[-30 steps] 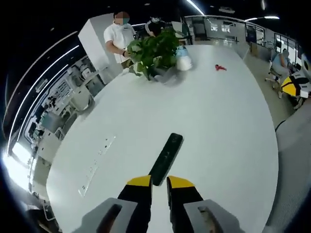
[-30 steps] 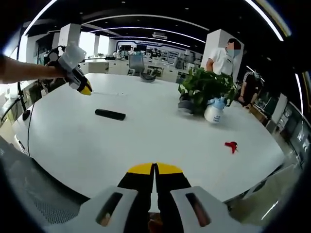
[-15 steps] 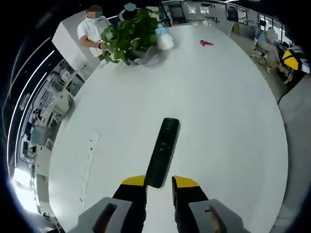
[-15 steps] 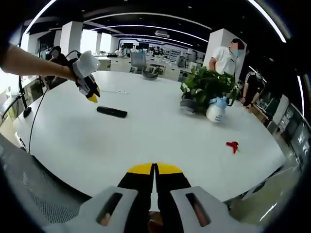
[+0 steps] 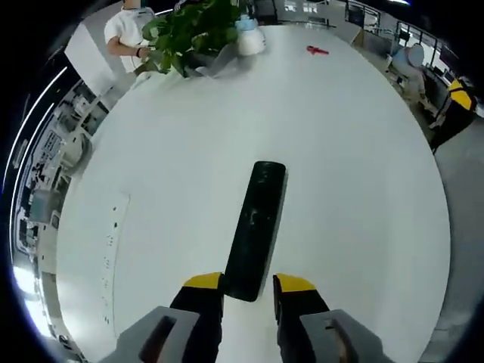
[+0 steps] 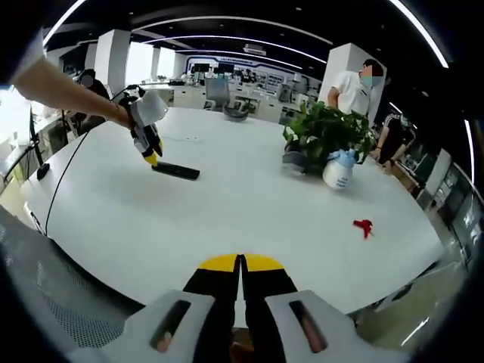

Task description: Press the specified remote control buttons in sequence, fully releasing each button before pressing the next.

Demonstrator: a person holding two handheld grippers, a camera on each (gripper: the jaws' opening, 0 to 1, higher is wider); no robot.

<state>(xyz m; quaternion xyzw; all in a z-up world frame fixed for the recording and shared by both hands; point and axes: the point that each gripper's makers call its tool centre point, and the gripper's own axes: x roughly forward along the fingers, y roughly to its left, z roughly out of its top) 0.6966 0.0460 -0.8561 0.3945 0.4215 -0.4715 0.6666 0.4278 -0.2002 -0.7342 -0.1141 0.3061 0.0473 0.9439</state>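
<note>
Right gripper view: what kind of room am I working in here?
Most likely an open-plan office. A large white table holds a potted plant, a spray bottle and a black remote; desks and office chairs stand behind it, with people nearby.

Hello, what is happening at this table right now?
A person holds a gripper in each hand at a large white table. The left gripper is open, its tips on either side of the near end of a black remote control. The right gripper is shut and holds nothing. A potted plant, a spray bottle and a small red object stand farther off.
</note>
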